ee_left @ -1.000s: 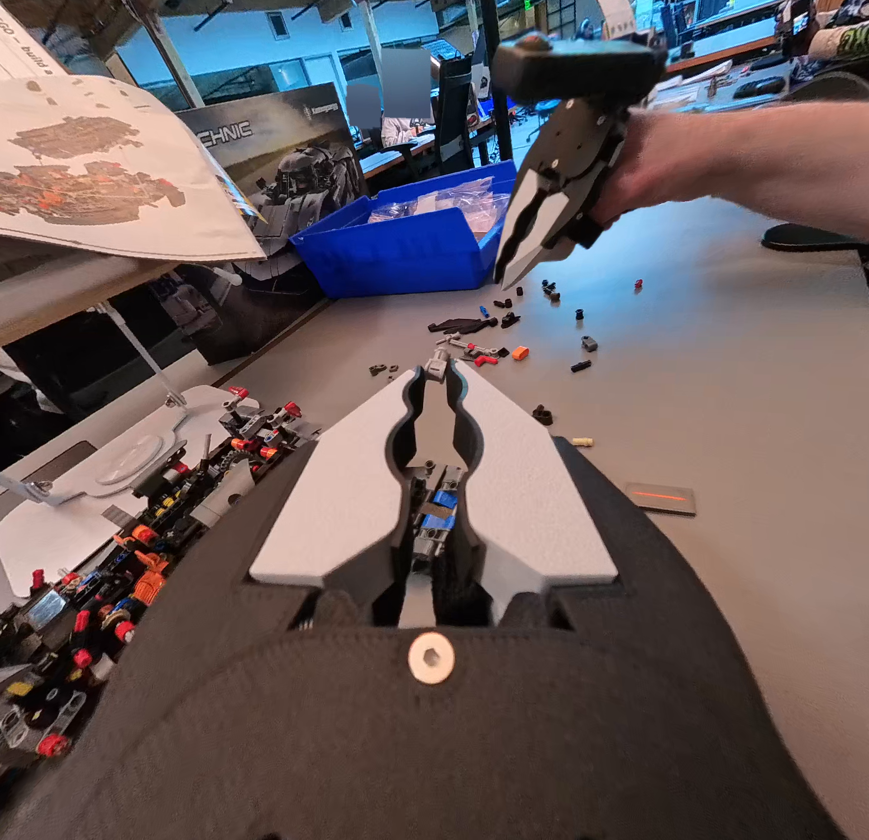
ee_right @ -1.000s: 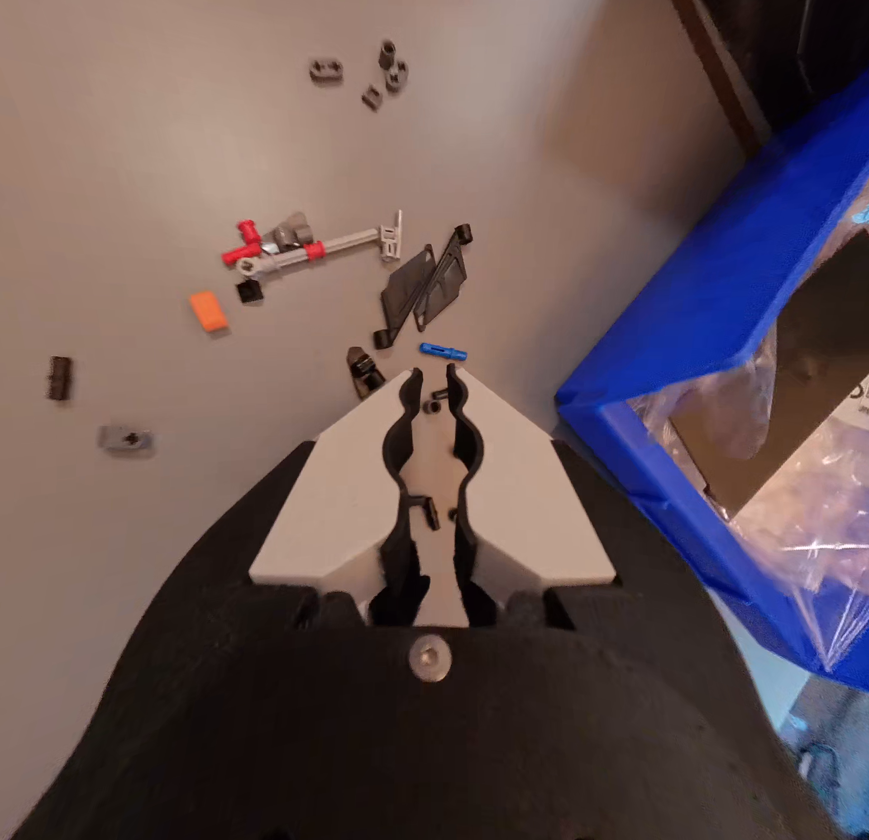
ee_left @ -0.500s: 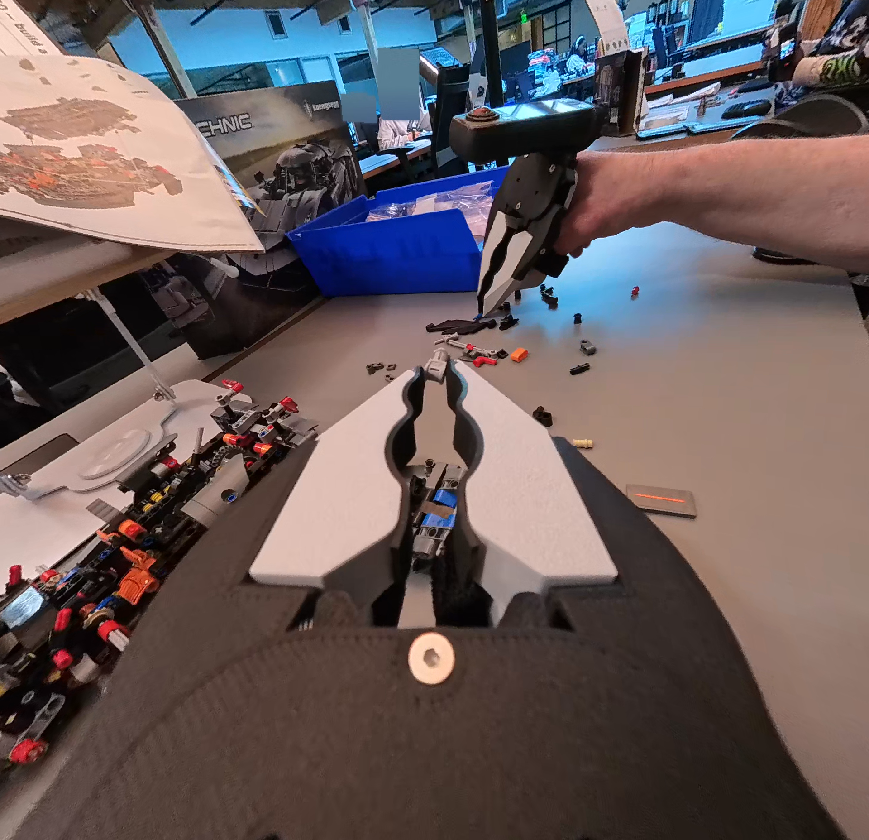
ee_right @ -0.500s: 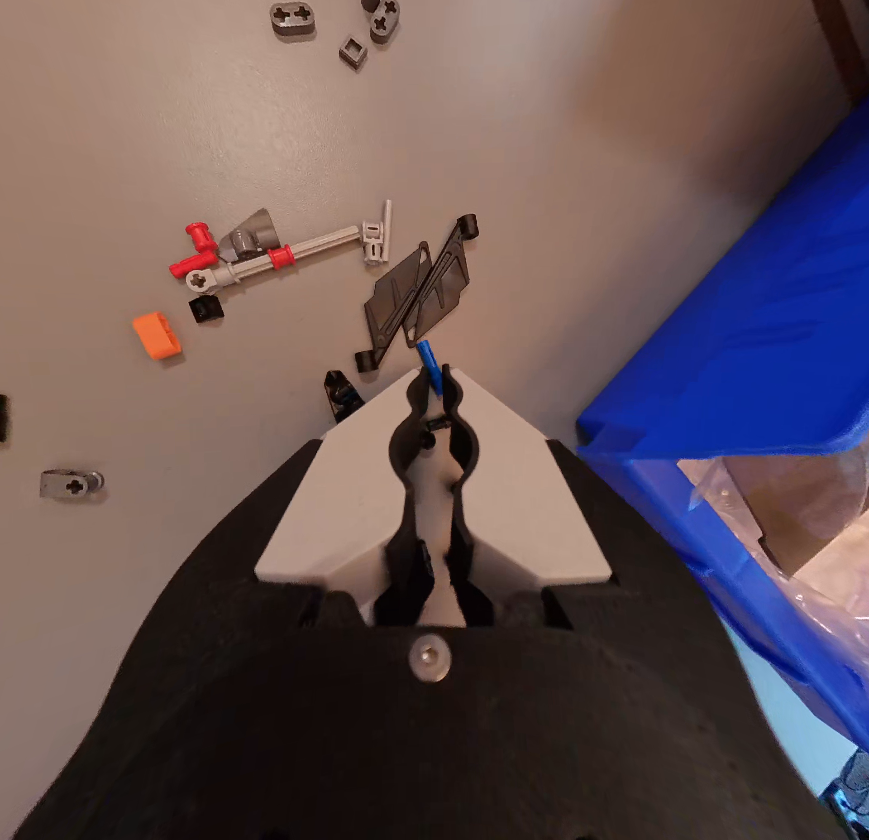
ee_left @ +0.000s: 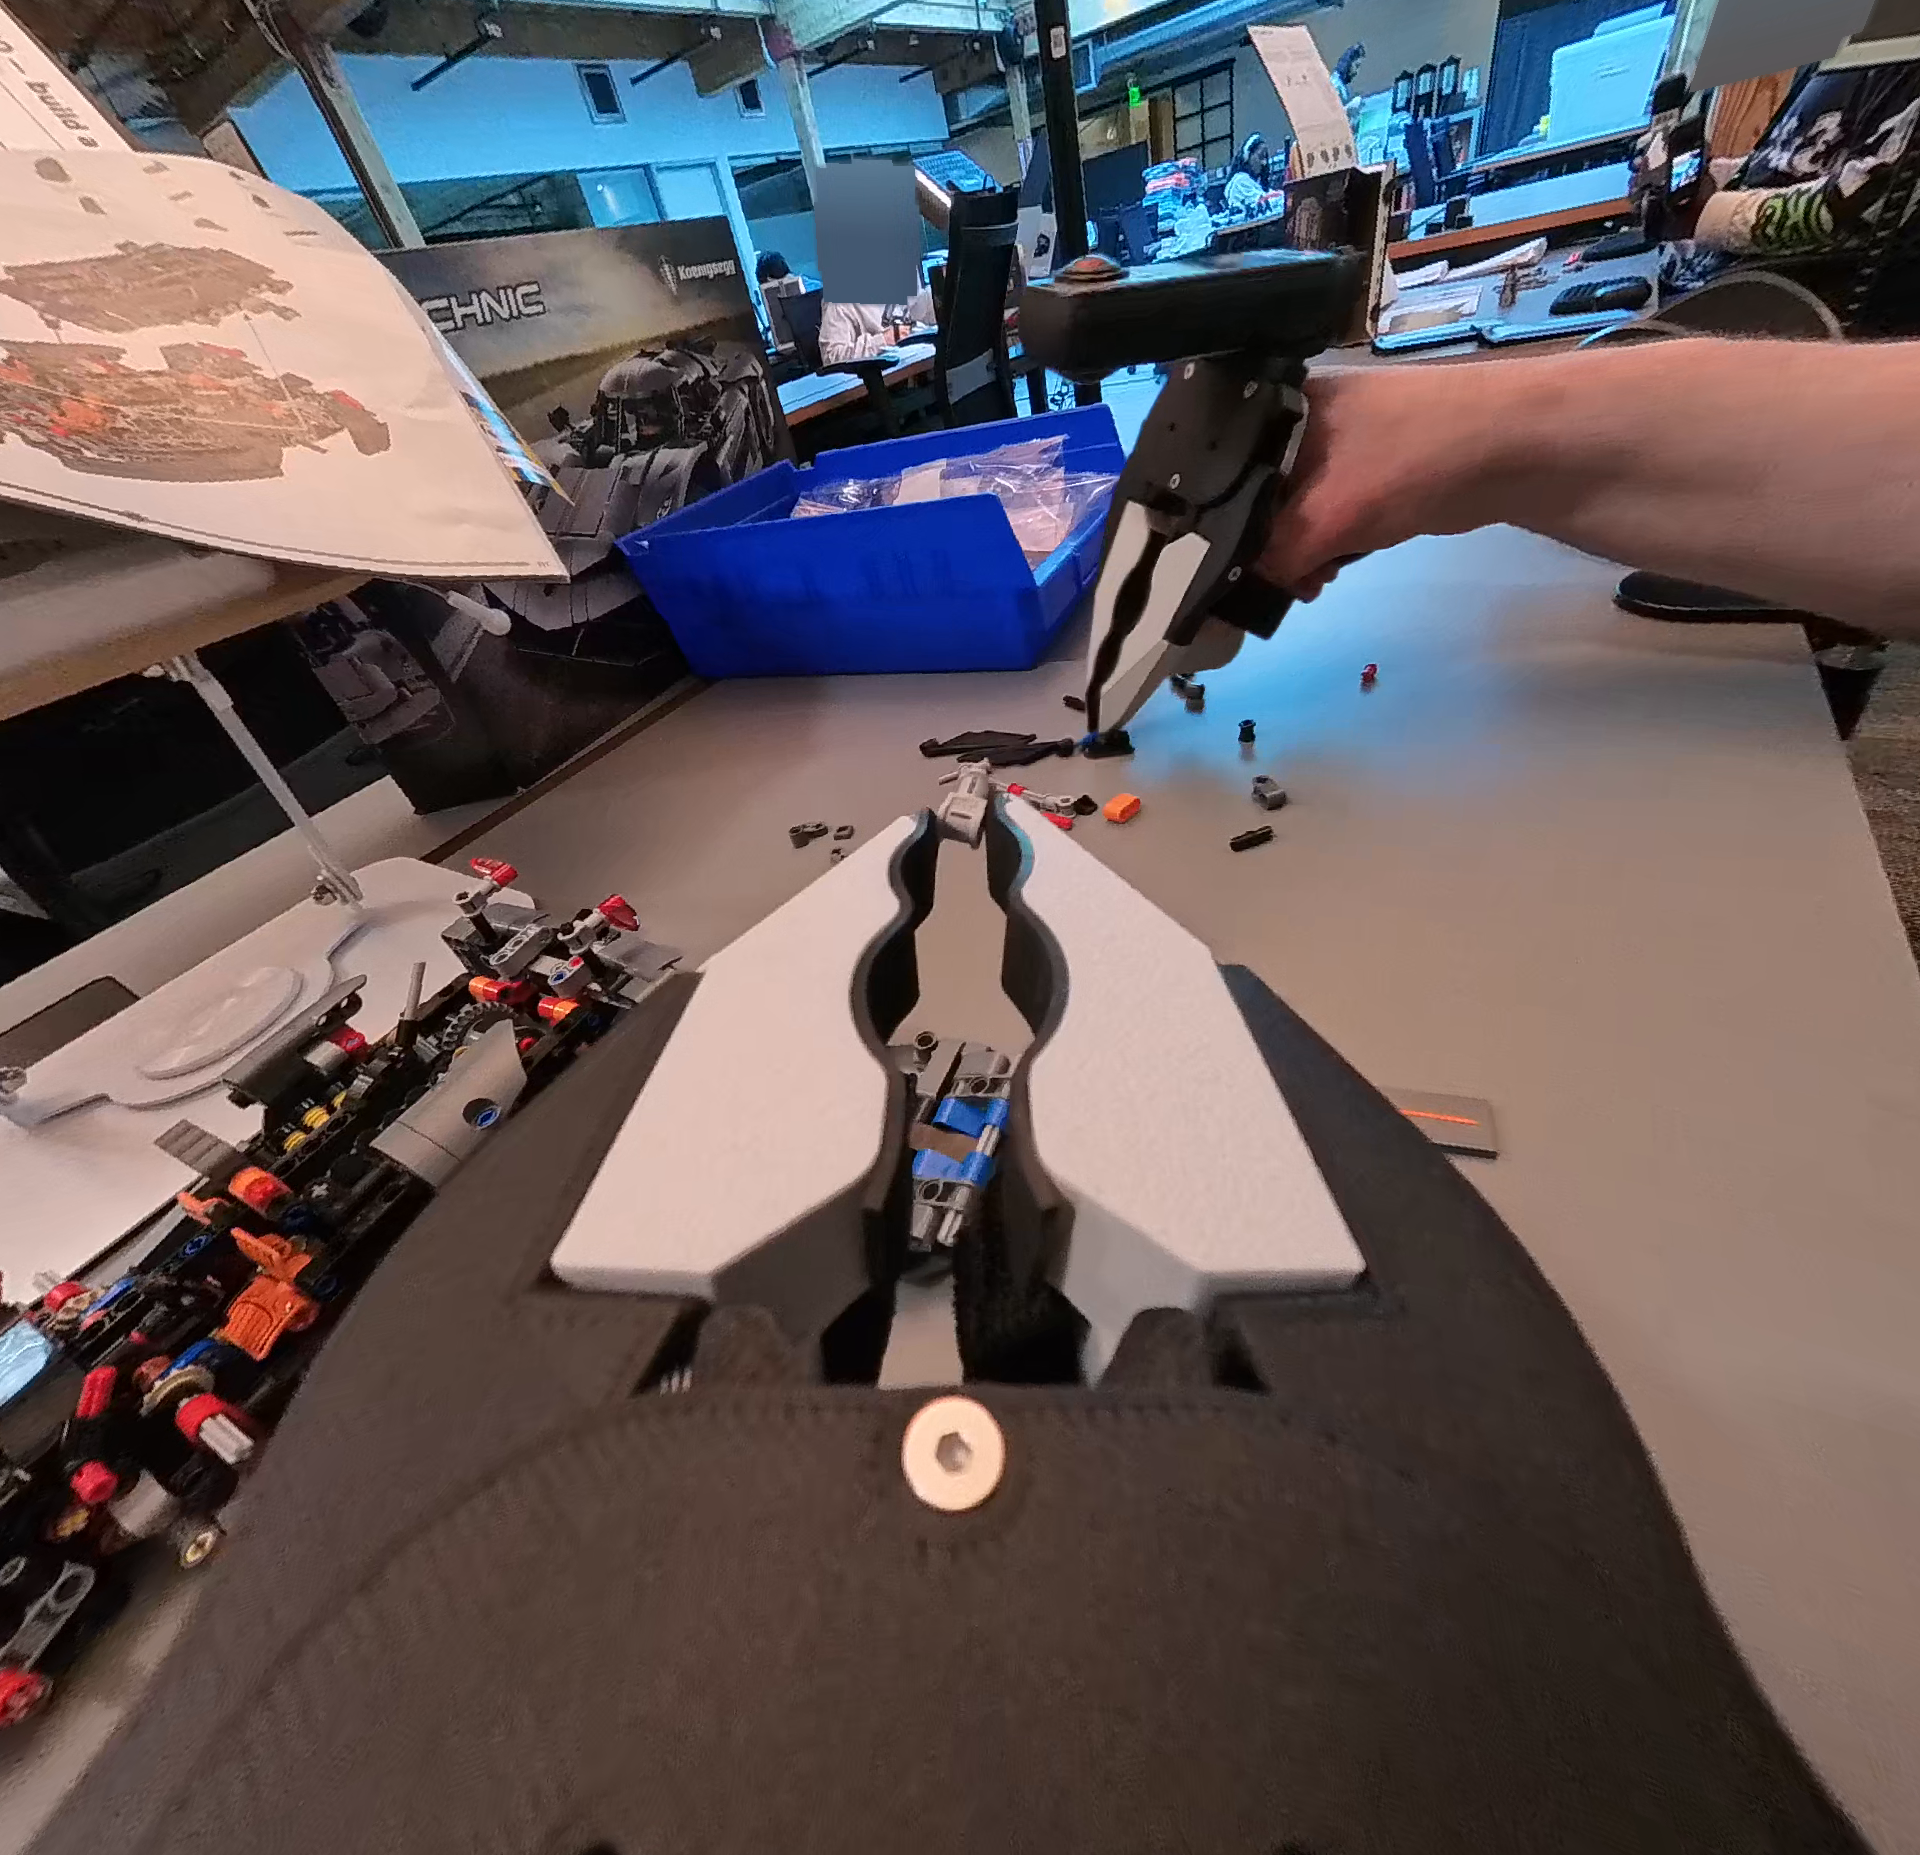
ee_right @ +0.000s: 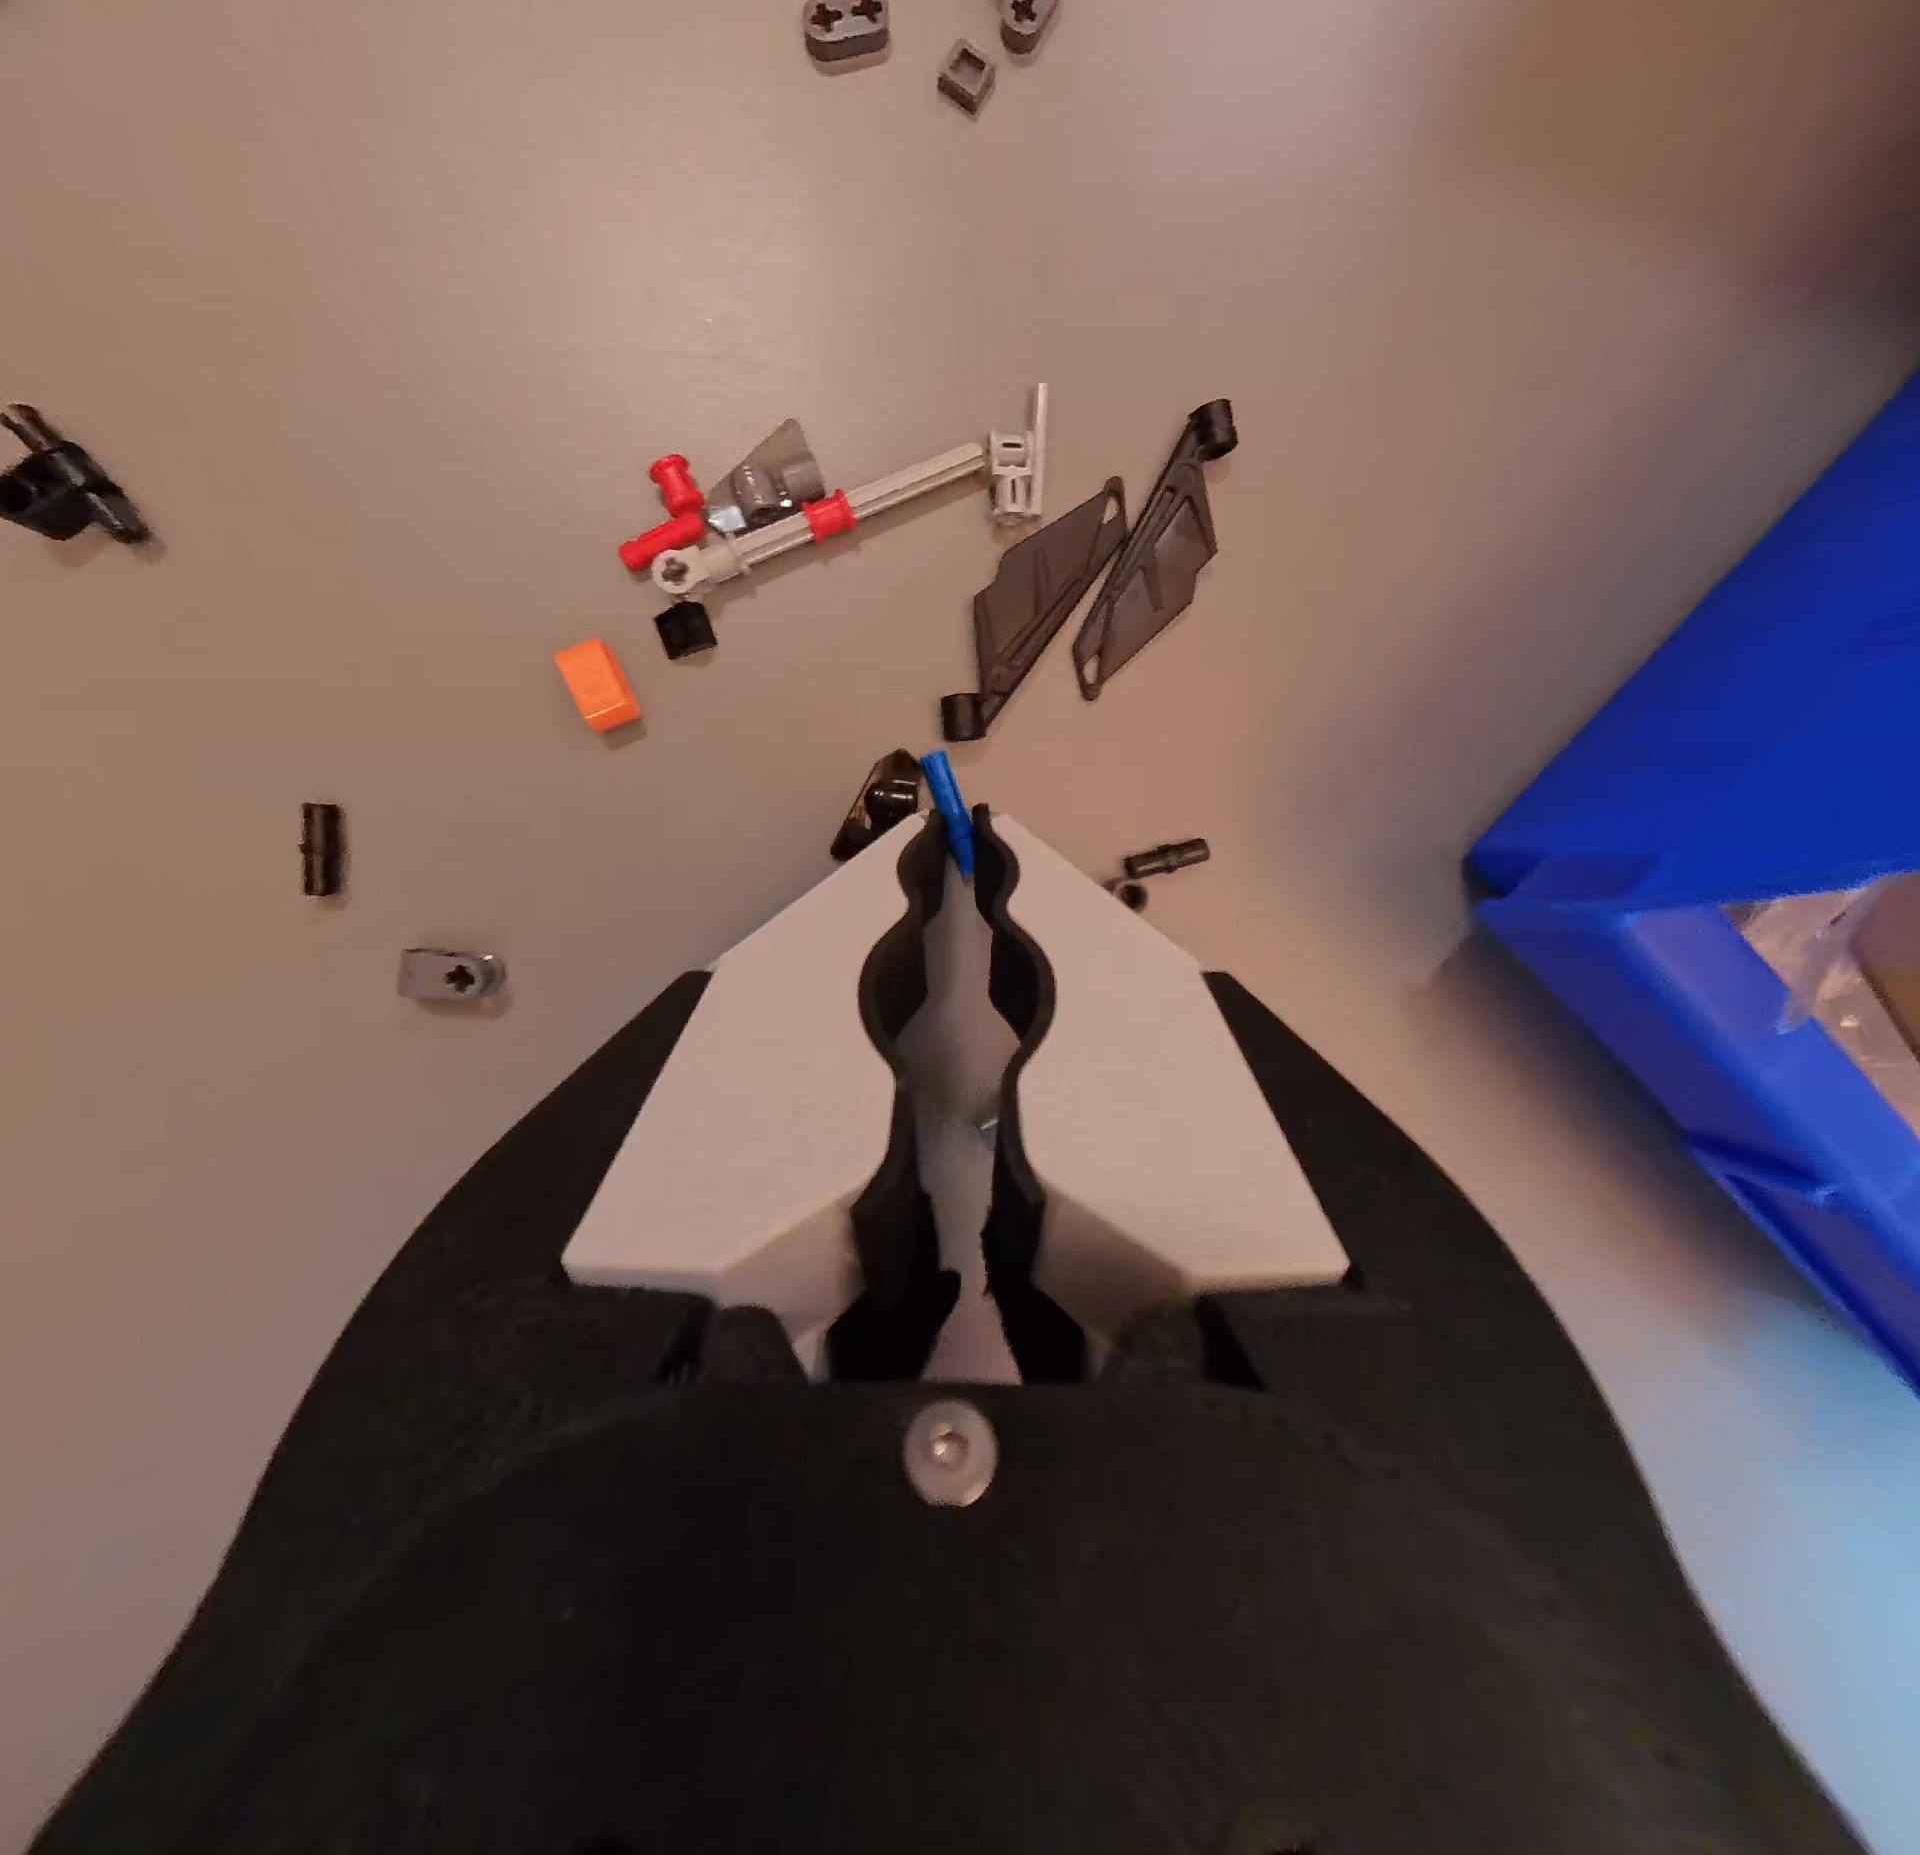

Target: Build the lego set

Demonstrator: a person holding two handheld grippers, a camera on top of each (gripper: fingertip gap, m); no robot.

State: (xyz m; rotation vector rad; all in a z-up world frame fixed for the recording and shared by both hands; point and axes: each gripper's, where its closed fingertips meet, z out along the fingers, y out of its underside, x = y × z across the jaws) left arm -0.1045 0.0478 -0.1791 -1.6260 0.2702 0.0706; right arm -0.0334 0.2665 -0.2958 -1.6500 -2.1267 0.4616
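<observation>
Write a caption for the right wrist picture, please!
Right gripper pinches a blue pin above loose Lego pieces on the table.

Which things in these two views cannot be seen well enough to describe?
- Small grey and blue lego assembly, left wrist view: mostly hidden between the left gripper fingers.
- Thin blue lego pin, right wrist view: lower end covered by the right gripper tips.
- Clear plastic bags in the blue plastic bin: contents too blurred.
</observation>
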